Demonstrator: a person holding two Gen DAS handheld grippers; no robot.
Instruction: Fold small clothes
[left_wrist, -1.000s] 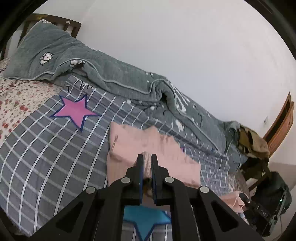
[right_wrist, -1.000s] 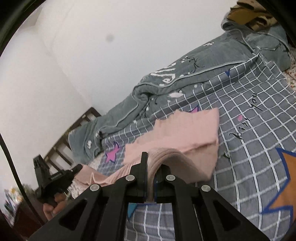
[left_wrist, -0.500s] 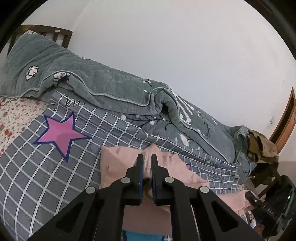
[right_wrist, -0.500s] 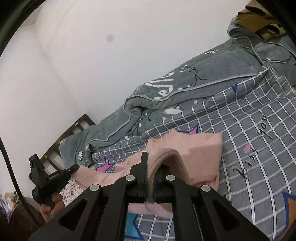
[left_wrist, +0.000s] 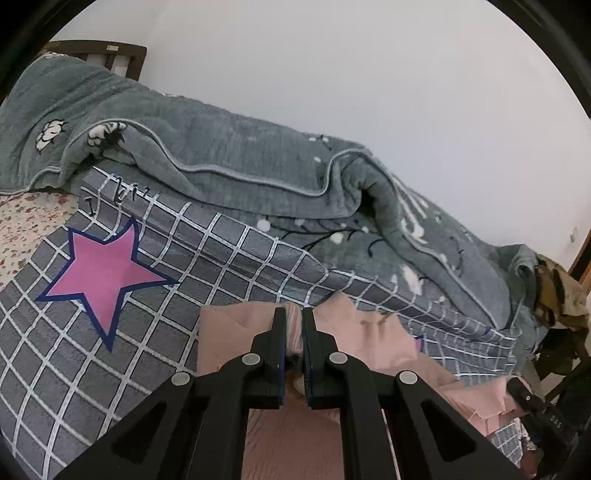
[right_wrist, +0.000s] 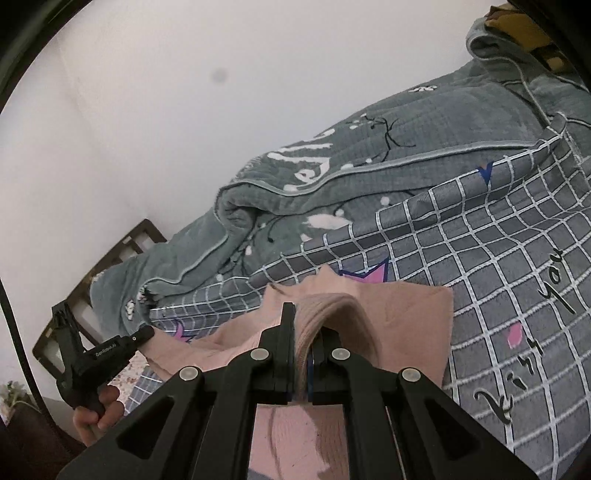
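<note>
A small pink garment (left_wrist: 373, 343) lies on the grey checked bedspread (left_wrist: 229, 254), with part of it doubled over. My left gripper (left_wrist: 293, 325) is shut on a ribbed edge of the pink garment. My right gripper (right_wrist: 308, 325) is shut on another ribbed edge of the same garment (right_wrist: 402, 317), which drapes over its fingers. The left gripper (right_wrist: 142, 332) also shows at the left of the right wrist view, held by a hand. Both held edges are raised above the bed.
A rumpled grey-green quilt (left_wrist: 240, 158) lies along the wall behind the garment. A pink star (left_wrist: 103, 269) is printed on the bedspread at left. A dark headboard (right_wrist: 122, 254) and a camouflage cloth (left_wrist: 561, 291) sit at the bed's ends.
Both grippers have carried their held edges of the pink garment forward toward the quilt and lower over the bed. The folded part of the garment lies flatter.
</note>
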